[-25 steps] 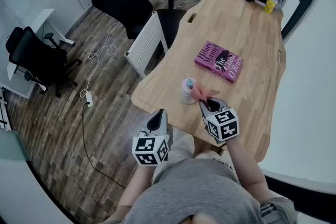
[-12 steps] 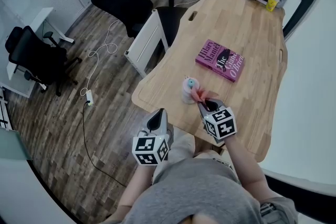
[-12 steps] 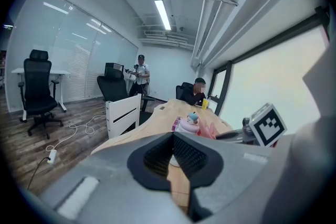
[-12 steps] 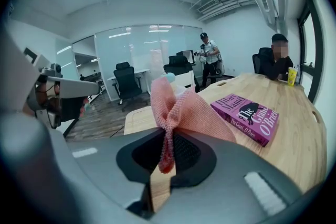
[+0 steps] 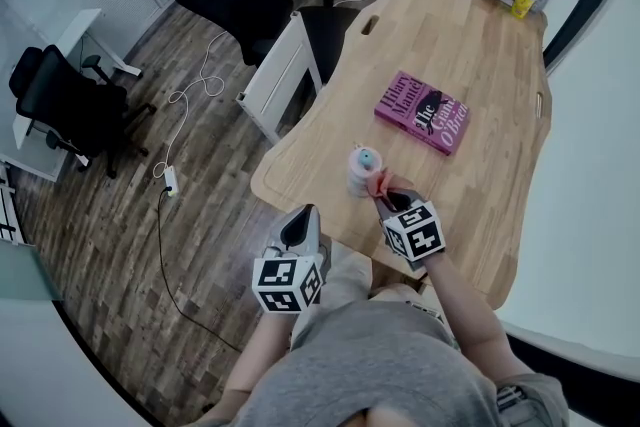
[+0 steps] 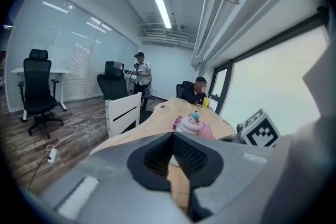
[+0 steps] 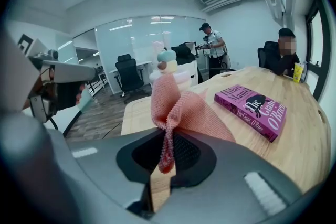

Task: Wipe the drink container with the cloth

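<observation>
Right hand-held gripper point(image 7: 164, 161) pinches pink knitted cloth point(image 7: 181, 107) beside small pale drink container point(image 5: 361, 173); left hand-held gripper point(image 6: 171, 162) hangs pressed together, so unbraced container could topple.

Salmon-pink open-weave cloth point(image 7: 181, 110), magenta book point(image 5: 422, 112), pale wood-grain table point(image 5: 470, 45).

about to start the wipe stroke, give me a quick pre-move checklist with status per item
1. Cloth gripped: ok. The right gripper is shut on it.
2. Container upright on the table: ok.
3. Cloth touching container: cannot tell. They overlap in both views, but contact is unclear.
4. Left gripper steadying container: not ok. It is shut, empty and apart from it.
5. Book out of the wipe path: ok. It lies farther up the table, apart from the container.
</observation>
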